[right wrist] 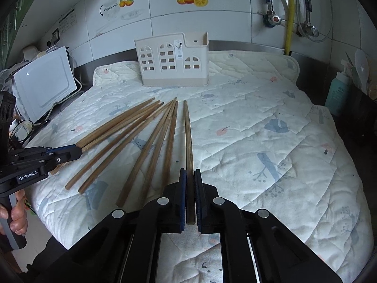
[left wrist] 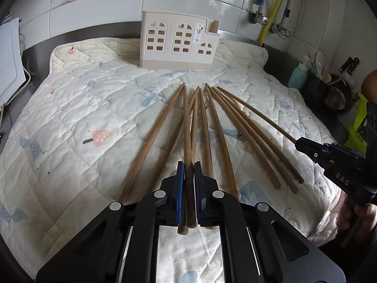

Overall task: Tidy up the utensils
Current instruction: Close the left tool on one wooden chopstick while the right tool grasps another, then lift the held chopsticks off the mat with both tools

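Observation:
Several long wooden chopsticks point(left wrist: 219, 129) lie fanned out on a quilted mat point(left wrist: 82, 108), tips pointing at a cream utensil holder point(left wrist: 179, 42) shaped like a house at the mat's far side. My left gripper point(left wrist: 188, 167) is shut on two chopsticks point(left wrist: 187, 127) near their thick ends. My right gripper point(right wrist: 190, 173) is shut on one chopstick point(right wrist: 188, 132), the rightmost of the fan; it also shows in the left wrist view point(left wrist: 304, 142). The left gripper also shows in the right wrist view point(right wrist: 73, 152). The holder point(right wrist: 173, 61) stands upright.
A white appliance point(right wrist: 44, 82) and cables sit left of the mat point(right wrist: 271, 127). A teal bottle point(right wrist: 338, 92), knives and dark pots point(left wrist: 337, 94) stand to the right. Pipes and valves run on the tiled wall behind.

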`<state>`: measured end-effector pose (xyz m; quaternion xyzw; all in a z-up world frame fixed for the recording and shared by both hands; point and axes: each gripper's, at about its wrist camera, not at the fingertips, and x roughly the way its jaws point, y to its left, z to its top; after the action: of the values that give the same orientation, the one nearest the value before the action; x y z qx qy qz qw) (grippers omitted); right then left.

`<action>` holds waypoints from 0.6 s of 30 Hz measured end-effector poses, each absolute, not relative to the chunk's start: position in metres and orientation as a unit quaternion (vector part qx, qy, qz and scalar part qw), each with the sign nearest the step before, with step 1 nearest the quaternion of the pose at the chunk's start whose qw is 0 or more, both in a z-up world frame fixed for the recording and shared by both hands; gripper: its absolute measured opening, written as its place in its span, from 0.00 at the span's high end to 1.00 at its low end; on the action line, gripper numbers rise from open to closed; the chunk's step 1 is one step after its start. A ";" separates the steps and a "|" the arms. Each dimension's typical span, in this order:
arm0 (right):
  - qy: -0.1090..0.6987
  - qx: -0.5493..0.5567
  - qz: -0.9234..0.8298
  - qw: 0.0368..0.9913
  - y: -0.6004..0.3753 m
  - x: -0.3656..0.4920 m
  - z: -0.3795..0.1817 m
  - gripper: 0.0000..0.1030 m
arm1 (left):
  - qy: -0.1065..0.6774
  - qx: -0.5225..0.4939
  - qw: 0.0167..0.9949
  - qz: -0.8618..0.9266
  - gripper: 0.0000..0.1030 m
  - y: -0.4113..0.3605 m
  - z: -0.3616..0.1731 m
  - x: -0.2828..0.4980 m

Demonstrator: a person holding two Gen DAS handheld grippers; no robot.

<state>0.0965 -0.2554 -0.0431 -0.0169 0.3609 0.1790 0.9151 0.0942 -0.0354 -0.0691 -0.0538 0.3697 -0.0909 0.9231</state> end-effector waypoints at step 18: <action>0.353 -0.014 0.162 0.921 -0.247 0.081 -0.023 0.94 | 0.336 -0.058 0.933 -0.117 1.00 -0.022 -0.051 0.088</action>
<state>0.0811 -0.2475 -0.0232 -0.0144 0.3526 0.1622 0.9215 0.0879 -0.0220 -0.0509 -0.0577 0.3355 -0.1170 0.9330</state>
